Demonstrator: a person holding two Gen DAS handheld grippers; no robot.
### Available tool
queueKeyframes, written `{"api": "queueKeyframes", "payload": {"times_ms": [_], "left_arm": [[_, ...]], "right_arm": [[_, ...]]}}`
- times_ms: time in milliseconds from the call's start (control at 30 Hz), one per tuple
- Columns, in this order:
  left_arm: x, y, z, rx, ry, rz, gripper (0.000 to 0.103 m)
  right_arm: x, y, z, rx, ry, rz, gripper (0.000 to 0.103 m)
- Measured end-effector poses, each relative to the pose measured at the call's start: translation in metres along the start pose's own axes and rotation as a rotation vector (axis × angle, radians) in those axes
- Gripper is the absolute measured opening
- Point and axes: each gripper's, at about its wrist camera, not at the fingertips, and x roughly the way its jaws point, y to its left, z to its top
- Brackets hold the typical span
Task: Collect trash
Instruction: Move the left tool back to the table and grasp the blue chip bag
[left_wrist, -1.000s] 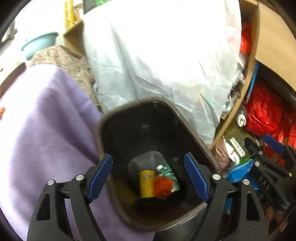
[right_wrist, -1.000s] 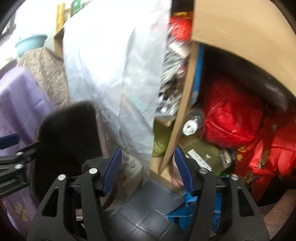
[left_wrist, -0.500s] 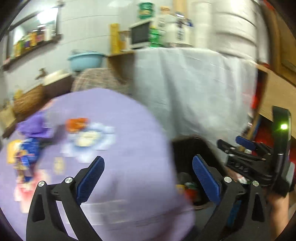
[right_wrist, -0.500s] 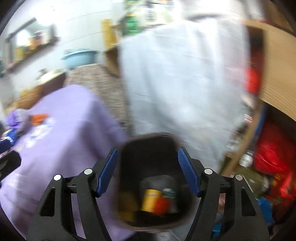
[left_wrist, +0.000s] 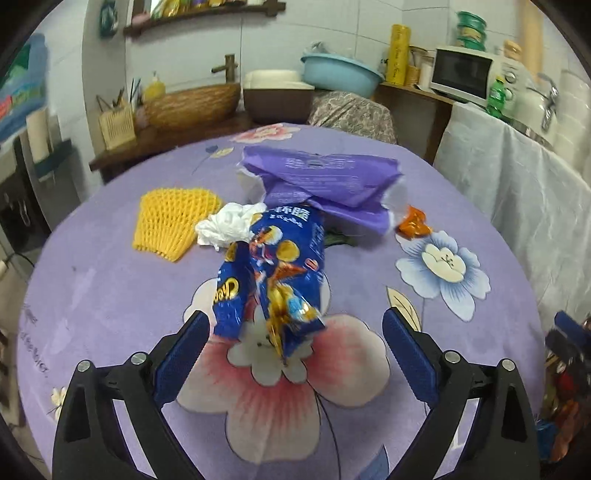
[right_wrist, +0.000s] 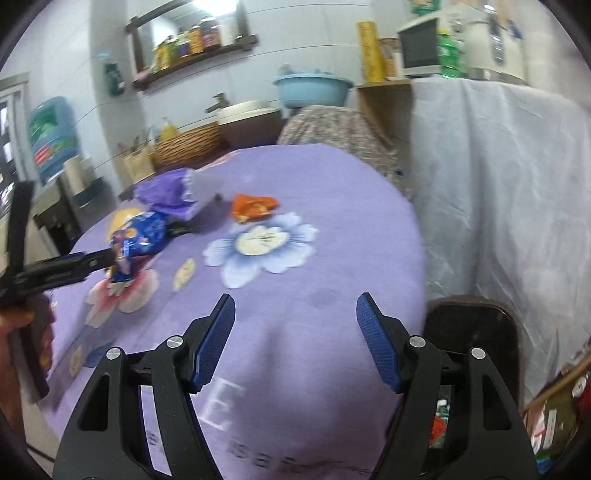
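Both jaws wide, empty; bin (right_wrist: 476, 328) beside table edge (right_wrist: 413, 236).

On the counter (left_wrist: 110, 295) lay one blue snack bag (left_wrist: 273, 273), one purple bag (left_wrist: 325, 177), one yellow foam net (left_wrist: 173, 218), one crumpled white tissue (left_wrist: 229, 225) and one orange wrapper (left_wrist: 413, 225). One dark bin (right_wrist: 472, 332) stood beside it, holding perhaps two scraps, blurred.

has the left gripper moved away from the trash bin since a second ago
Yes. The left gripper, its fingers just opened wider and empty, swung from above the bin to over the purple tablecloth, facing the blue snack bag.
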Motion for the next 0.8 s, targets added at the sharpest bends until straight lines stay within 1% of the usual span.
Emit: {"api": "queueKeyframes", "payload": {"times_ms": [33,67,100,133,167,233,300,333,400,533,667,733,800], "left_arm": [[0.002,0.004,0.003,-0.005,0.006,-0.004,0.09],[0.008,0.005,0.009,-0.011,0.017,-0.024,0.09],[0.012,0.004,0.012,-0.01,0.026,-0.027,0.09],[0.016,0.004,0.014,-0.002,0.035,-0.016,0.086],[0.025,0.005,0.018,0.005,0.061,-0.01,0.075],[0.035,0.011,0.014,-0.011,0.104,-0.016,0.058],[0.034,0.015,0.009,-0.012,0.098,-0.039,0.049],[0.031,0.018,0.006,-0.02,0.094,-0.06,0.042],[0.022,0.021,0.0,-0.035,0.087,-0.079,0.039],[-0.008,0.024,-0.018,-0.046,0.056,-0.143,0.037],[-0.029,0.026,-0.029,-0.025,0.008,-0.131,0.037],[-0.036,0.029,-0.034,-0.023,-0.002,-0.125,0.037],[-0.039,0.035,-0.04,-0.037,0.004,-0.125,0.037]], "right_arm": [[0.002,0.009,0.003,-0.023,0.001,0.014,0.069],[0.002,0.015,0.005,-0.042,0.001,0.022,0.069],[0.004,0.025,0.009,-0.077,0.005,0.036,0.069],[0.006,0.031,0.013,-0.1,0.007,0.047,0.069],[0.008,0.039,0.017,-0.128,0.009,0.06,0.069],[0.01,0.048,0.022,-0.164,0.014,0.083,0.069],[0.015,0.058,0.029,-0.202,0.017,0.102,0.069],[0.016,0.061,0.031,-0.217,0.015,0.1,0.069],[0.023,0.071,0.035,-0.266,0.018,0.099,0.069],[0.043,0.088,0.046,-0.344,0.032,0.123,0.069],[0.067,0.111,0.063,-0.443,0.046,0.12,0.069],[0.078,0.127,0.072,-0.542,0.031,0.101,0.069],[0.087,0.141,0.08,-0.623,0.021,0.107,0.069]]}}
